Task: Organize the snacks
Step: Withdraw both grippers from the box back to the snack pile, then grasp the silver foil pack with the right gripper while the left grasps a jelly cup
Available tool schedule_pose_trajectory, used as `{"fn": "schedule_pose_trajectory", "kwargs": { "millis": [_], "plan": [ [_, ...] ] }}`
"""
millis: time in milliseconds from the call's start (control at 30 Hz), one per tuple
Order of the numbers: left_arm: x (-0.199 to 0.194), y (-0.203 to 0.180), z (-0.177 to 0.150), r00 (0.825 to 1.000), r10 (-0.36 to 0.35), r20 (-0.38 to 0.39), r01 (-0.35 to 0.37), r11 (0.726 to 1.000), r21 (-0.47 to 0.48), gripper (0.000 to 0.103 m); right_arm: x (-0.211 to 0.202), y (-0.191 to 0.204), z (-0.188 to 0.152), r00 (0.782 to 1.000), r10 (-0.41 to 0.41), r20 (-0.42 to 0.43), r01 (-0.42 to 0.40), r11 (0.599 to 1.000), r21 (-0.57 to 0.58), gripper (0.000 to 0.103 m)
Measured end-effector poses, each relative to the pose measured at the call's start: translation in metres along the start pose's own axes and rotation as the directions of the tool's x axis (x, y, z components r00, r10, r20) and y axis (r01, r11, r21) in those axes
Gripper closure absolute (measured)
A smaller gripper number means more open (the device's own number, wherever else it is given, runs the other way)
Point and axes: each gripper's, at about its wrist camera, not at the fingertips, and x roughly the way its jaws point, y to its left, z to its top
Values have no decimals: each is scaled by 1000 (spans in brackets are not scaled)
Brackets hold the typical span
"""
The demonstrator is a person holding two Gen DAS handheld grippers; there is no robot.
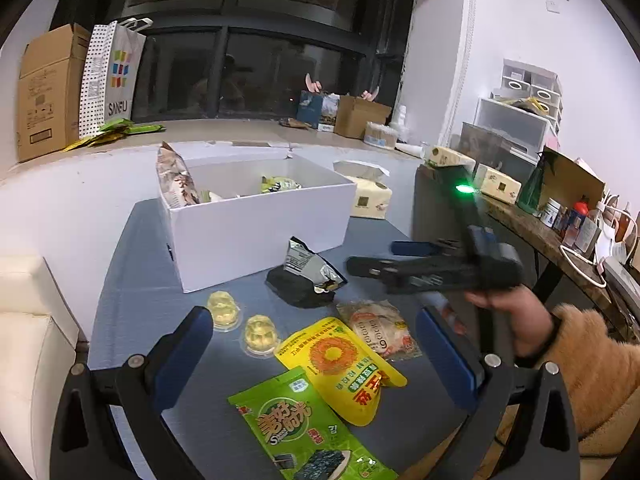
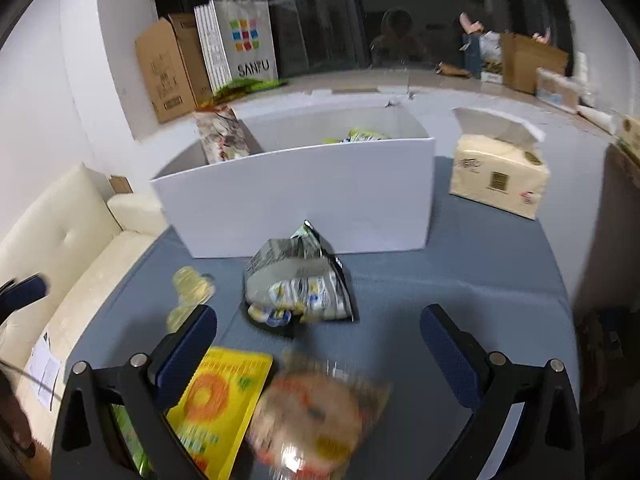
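Observation:
A white box [image 1: 256,232] stands at the back of the blue-grey table [image 1: 132,280] with a few snack bags inside; it also shows in the right wrist view [image 2: 304,200]. In front lie a silver-black bag [image 1: 310,270], two clear jelly cups [image 1: 224,308], a yellow packet [image 1: 340,364], a green seaweed packet [image 1: 300,424] and a clear round-cracker pack [image 1: 376,328]. My left gripper [image 1: 316,344] is open above the yellow packet. My right gripper [image 2: 318,336] is open and empty, low over the cracker pack [image 2: 316,416], behind the silver bag [image 2: 300,284].
A tissue pack [image 2: 500,176] sits right of the box. A cream sofa [image 2: 68,256] borders the table's left. A cluttered wooden side table [image 1: 540,224] stands on the right. Cardboard boxes and a paper bag [image 1: 112,76] line the window ledge.

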Motion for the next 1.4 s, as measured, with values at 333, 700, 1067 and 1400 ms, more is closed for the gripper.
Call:
{"fn": "schedule_pose_trajectory", "kwargs": {
  "millis": [333, 700, 1067, 1400],
  "plan": [
    [10, 13, -7, 999, 18, -44, -20, 999, -33, 0, 81, 18, 10, 975, 27, -220, -29, 1000, -7, 4],
    [39, 46, -6, 990, 78, -114, -89, 992, -95, 0, 25, 19, 5, 993, 92, -78, -94, 995, -15, 27],
    [135, 91, 11, 950, 80, -302, -126, 982, -137, 1, -50, 7, -15, 986, 146, 80, -153, 983, 97, 27],
    [168, 93, -4, 923, 129, -363, -146, 989, -21, 63, -62, -8, -41, 990, 116, 75, -126, 982, 144, 27]
  ]
}}
